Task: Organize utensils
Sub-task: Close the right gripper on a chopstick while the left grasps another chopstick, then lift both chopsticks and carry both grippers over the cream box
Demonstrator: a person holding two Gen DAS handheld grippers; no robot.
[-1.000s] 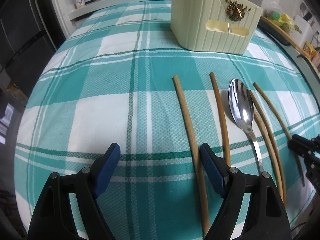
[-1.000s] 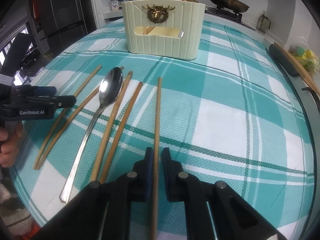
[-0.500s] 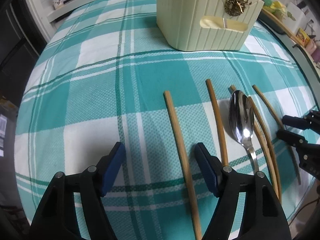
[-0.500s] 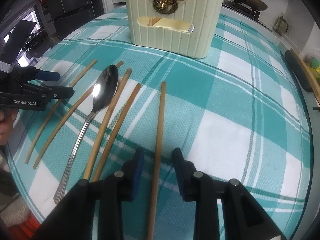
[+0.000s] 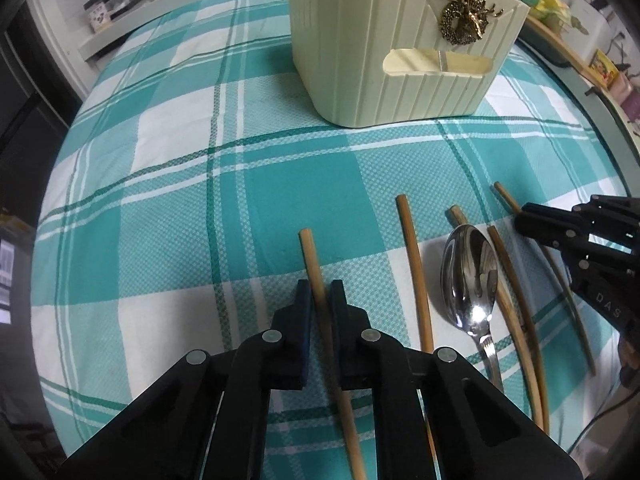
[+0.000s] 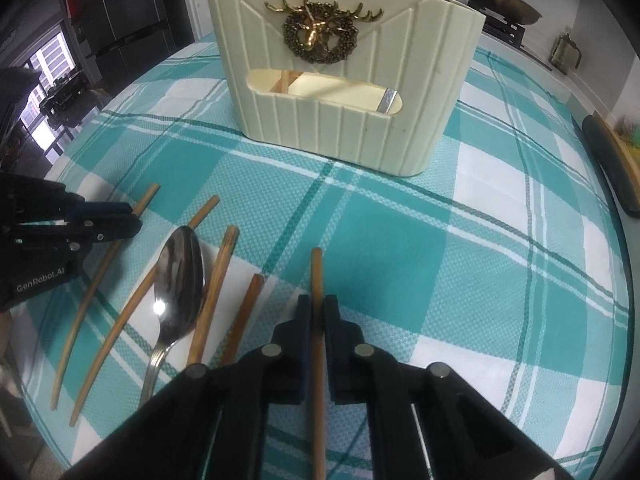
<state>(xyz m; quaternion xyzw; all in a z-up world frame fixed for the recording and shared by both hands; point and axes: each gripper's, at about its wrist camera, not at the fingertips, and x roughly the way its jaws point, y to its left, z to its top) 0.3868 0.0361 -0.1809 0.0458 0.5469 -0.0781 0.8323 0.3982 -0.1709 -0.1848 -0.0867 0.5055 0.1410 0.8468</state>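
A cream utensil holder point(image 5: 404, 48) with a brass deer emblem stands on the teal plaid tablecloth; it also shows in the right wrist view point(image 6: 344, 80), with chopsticks and a metal handle inside. Several wooden chopsticks and a metal spoon point(image 5: 470, 276) lie in a row in front of it. My left gripper point(image 5: 320, 300) is shut on the leftmost chopstick point(image 5: 310, 256). My right gripper point(image 6: 316, 312) is shut on the rightmost chopstick point(image 6: 317, 276). The spoon point(image 6: 180, 276) lies among loose chopsticks left of it.
The right gripper's body point(image 5: 592, 248) shows at the right edge of the left wrist view; the left gripper's body point(image 6: 52, 232) shows at the left of the right wrist view. A pan point(image 6: 496, 4) and jars stand on counters behind the table.
Both grippers moved forward toward the holder. The left gripper went from wide open to shut on the leftmost chopstick. The right gripper opened half a second ago and has shut again on its chopstick.
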